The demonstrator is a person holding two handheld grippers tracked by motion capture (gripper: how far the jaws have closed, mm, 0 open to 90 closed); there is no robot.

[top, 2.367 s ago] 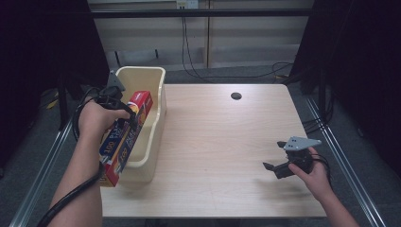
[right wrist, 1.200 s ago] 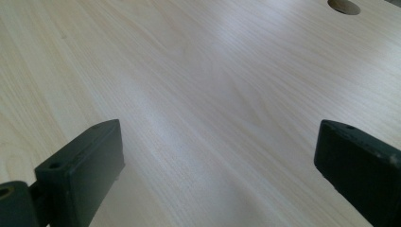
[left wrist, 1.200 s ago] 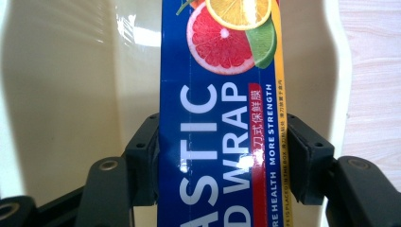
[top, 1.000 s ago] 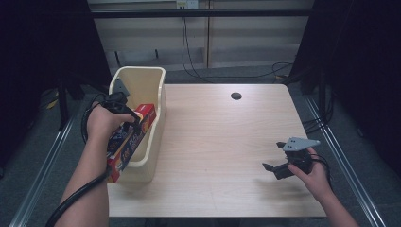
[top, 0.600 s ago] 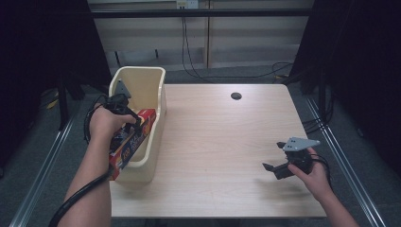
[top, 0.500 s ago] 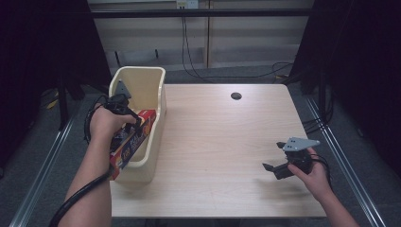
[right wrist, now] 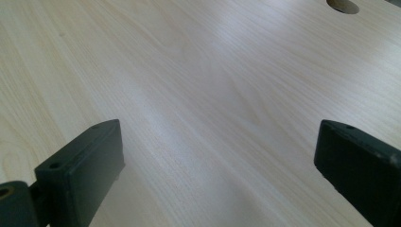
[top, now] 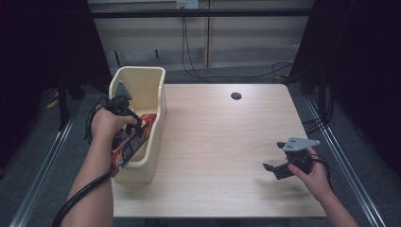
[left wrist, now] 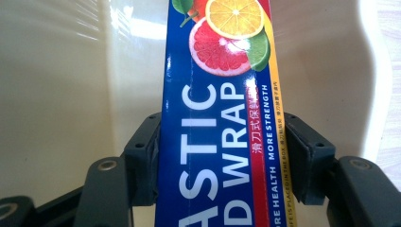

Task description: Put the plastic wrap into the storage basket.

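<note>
i have the left gripper (top: 135, 124) clamped across the narrow sides of the plastic wrap box (left wrist: 217, 118), jaws pressing both edges so the long carton cannot swivel as i lower it. the box sits slanted inside the cream bin (top: 150, 90), its near end resting on the front rim, too long to lie flat, i judge. my right gripper (top: 273, 169) waits wide open and empty over the table (top: 227, 142), well apart, out of the way.

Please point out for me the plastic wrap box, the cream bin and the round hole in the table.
plastic wrap box (left wrist: 213, 142): left gripper view, blue printed face.
cream bin (top: 142, 171): high view, near outer wall.
round hole (top: 236, 96): high view, its dark centre.
</note>
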